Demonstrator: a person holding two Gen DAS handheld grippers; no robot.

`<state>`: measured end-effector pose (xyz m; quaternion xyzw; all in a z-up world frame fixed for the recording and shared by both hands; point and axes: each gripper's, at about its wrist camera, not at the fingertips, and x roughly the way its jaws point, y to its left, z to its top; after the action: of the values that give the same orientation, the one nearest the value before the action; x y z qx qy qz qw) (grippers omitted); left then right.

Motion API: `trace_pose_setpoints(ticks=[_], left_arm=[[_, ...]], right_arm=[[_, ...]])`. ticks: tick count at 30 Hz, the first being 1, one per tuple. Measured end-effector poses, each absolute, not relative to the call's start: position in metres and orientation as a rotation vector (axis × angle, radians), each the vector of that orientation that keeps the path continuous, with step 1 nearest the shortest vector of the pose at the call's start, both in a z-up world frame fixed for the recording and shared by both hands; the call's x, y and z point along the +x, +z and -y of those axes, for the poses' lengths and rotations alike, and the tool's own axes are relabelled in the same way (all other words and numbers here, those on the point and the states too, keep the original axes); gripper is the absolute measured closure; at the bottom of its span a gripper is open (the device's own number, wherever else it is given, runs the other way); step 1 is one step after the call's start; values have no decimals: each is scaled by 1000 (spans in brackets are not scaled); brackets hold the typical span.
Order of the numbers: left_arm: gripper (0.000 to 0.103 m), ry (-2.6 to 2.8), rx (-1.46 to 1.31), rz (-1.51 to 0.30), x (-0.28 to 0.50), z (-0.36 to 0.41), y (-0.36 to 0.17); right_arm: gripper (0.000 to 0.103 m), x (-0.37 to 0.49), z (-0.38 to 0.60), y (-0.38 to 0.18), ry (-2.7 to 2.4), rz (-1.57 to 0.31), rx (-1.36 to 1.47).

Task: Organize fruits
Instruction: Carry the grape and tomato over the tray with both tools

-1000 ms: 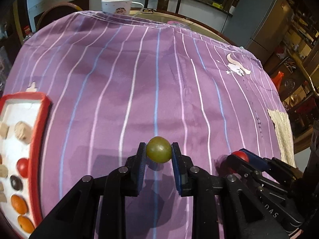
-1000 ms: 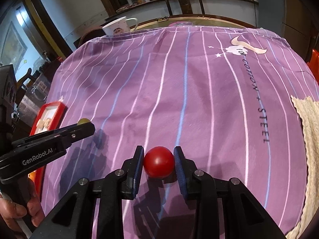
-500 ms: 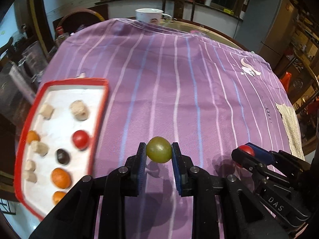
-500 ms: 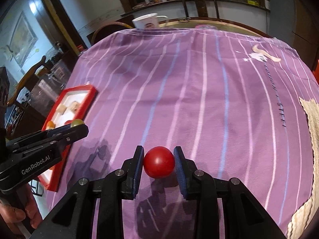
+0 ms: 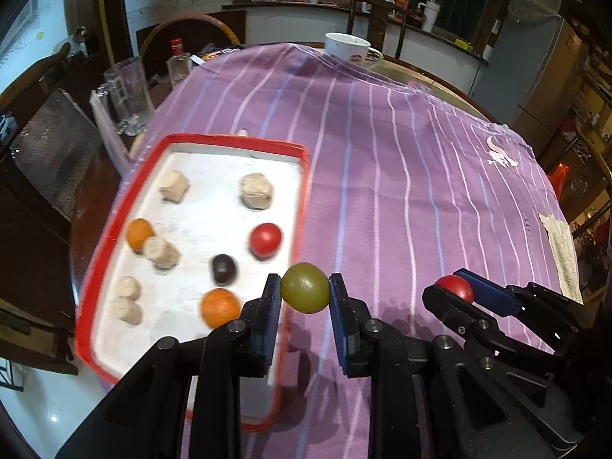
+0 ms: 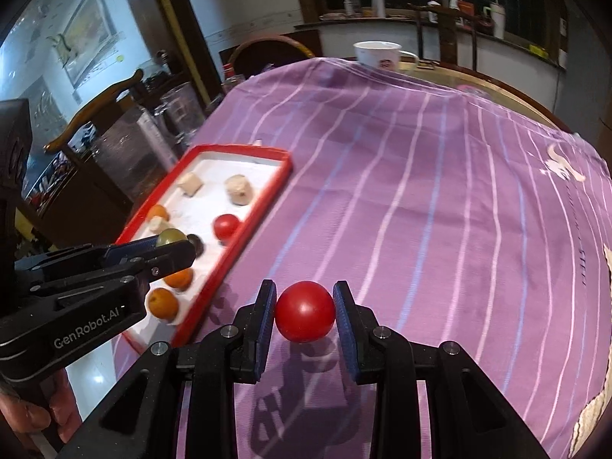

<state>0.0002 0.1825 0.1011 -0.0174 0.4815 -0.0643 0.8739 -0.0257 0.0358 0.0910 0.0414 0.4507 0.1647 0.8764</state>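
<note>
My left gripper point(image 5: 305, 293) is shut on a green round fruit point(image 5: 305, 287), held above the right rim of a red-rimmed white tray point(image 5: 302, 191). The tray holds a red fruit point(image 5: 266, 240), a dark fruit point(image 5: 224, 269), orange fruits point(image 5: 220, 307) and several beige chunks point(image 5: 255, 191). My right gripper point(image 6: 305, 311) is shut on a red round fruit point(image 6: 305, 311) above the purple striped cloth point(image 6: 420, 210), to the right of the tray point(image 6: 264, 191). In the right wrist view the left gripper point(image 6: 168, 246) hangs over the tray with the green fruit point(image 6: 171, 236).
A white cup point(image 5: 349, 47) stands at the cloth's far edge. Left of the tray are a clear glass mug point(image 5: 128, 93), a bottle point(image 5: 178, 61) and a dark chair point(image 6: 95, 111). A beige mat point(image 5: 560, 252) lies at the right edge. A hand point(image 6: 42, 417) holds the left gripper.
Both grippers have travelled left and risen, each still holding its fruit. The tray has come from the left edge of both views to just beside the left gripper.
</note>
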Motion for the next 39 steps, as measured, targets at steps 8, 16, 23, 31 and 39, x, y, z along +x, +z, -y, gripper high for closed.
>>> trace_pose_setpoints(ticks=[8, 16, 23, 31, 39], left_arm=[[79, -102, -33, -965, -7, -219, 113], [79, -92, -49, -964, -8, -249, 109], [79, -84, -57, -980, -10, -266, 101], [79, -68, -65, -1004, -8, -282, 91], [79, -56, -71, -1019, -7, -292, 83]], right_arm=[[69, -25, -79, 99, 368, -927, 49], [69, -23, -110, 100, 379, -932, 15], [69, -21, -128, 98, 383, -938, 7], [69, -20, -144, 94, 393, -948, 0], [69, -19, -153, 91, 402, -952, -4]])
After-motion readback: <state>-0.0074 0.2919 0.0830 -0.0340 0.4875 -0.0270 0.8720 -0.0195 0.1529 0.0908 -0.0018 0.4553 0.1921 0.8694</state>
